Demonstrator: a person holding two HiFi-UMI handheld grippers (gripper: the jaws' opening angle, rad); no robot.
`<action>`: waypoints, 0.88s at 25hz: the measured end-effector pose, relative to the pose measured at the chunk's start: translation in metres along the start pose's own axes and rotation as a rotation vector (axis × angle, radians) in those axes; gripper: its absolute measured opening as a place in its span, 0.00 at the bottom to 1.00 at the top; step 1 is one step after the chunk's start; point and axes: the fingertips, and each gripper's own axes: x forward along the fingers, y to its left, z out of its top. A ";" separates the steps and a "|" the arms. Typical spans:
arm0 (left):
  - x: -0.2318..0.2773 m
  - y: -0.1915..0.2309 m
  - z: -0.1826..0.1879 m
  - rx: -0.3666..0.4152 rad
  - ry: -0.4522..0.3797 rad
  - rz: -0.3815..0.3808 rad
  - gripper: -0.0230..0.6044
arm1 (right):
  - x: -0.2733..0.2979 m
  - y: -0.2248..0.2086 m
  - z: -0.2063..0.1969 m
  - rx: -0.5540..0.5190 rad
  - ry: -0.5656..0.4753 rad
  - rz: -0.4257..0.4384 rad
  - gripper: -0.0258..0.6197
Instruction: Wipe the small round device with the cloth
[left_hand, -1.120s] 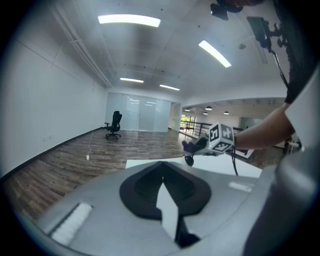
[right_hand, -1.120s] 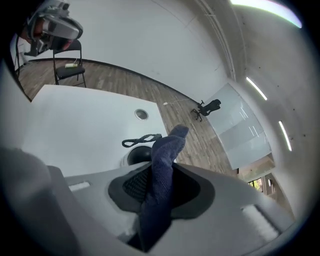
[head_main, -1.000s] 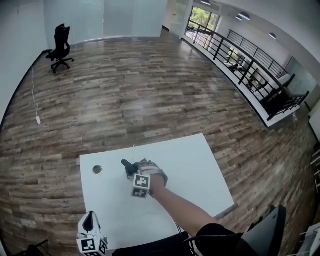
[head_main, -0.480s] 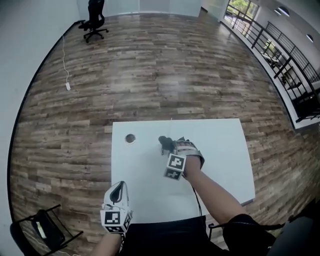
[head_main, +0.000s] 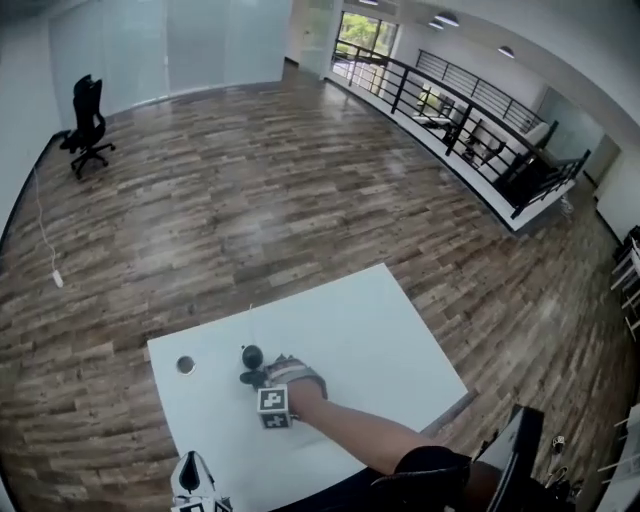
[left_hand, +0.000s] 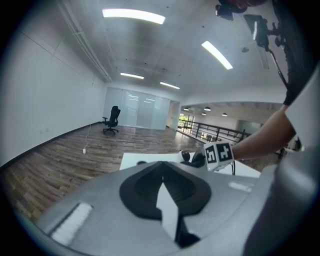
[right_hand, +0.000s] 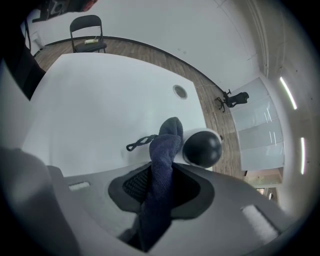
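The small round device (right_hand: 201, 148), white with a black domed face, stands on the white table (right_hand: 95, 100). My right gripper (right_hand: 162, 167) is shut on a dark blue cloth (right_hand: 162, 165), whose bunched tip rests against the device's left side. A thin loop of the cloth (right_hand: 141, 142) trails on the table. In the head view the device (head_main: 252, 356) sits just beyond the right gripper (head_main: 262, 378) near the table's left part. My left gripper (head_main: 192, 472) hangs at the near left table corner, away from the device, its jaws (left_hand: 162, 167) together with nothing in them.
A round cable hole (head_main: 185, 365) lies in the table left of the device. The table's right half (head_main: 390, 340) is bare. A folding chair (right_hand: 87, 31) stands beyond the table's far side. Wood floor (head_main: 250, 200) surrounds the table; an office chair (head_main: 85, 125) stands far off.
The head camera has swung about. My right gripper stays at the device with the cloth in it. My left gripper has sunk to the bottom edge of the head view.
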 end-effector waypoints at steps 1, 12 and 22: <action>0.001 -0.003 0.001 0.001 -0.002 -0.003 0.05 | 0.005 0.008 -0.006 0.020 0.006 0.007 0.20; 0.028 -0.043 0.016 0.022 -0.041 -0.071 0.05 | -0.053 0.039 -0.123 0.547 -0.044 -0.042 0.20; 0.048 -0.076 0.024 0.029 -0.070 -0.127 0.05 | -0.067 0.074 -0.201 0.919 -0.074 -0.022 0.20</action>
